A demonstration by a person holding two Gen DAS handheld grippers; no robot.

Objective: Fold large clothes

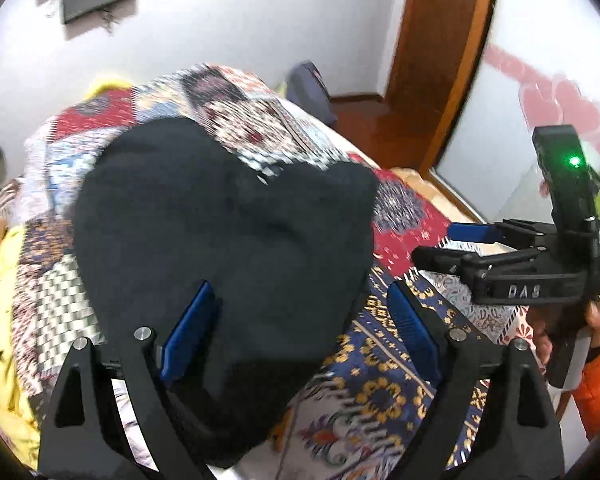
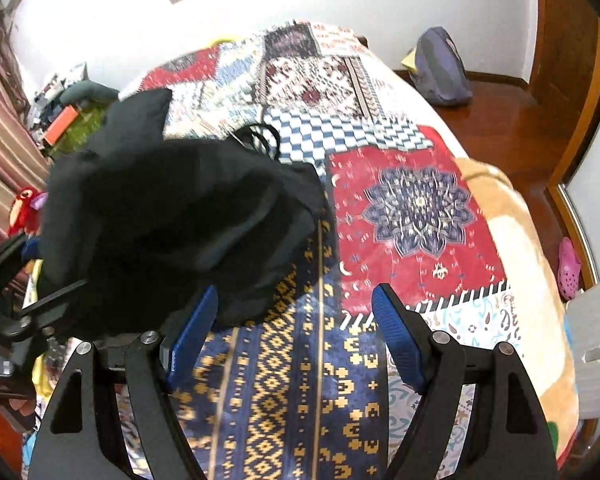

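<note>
The black garment (image 1: 220, 248) was heaped on the patchwork bedspread (image 1: 400, 360). Both the left gripper (image 1: 300, 336) and right gripper (image 2: 294, 336) were spread apart, empty. The fold could be lost through slumping.

Between and ahead of the left claw (image 1: 300, 332) lies a heaped black garment (image 1: 228, 240), filling its path. To its right the right claw (image 1: 460, 244) stands close. Ahead of the right claw (image 2: 294, 336) the patchwork bedspread (image 2: 416, 216) lies bare; the black garment (image 2: 172, 220) crowds its left side.
</note>
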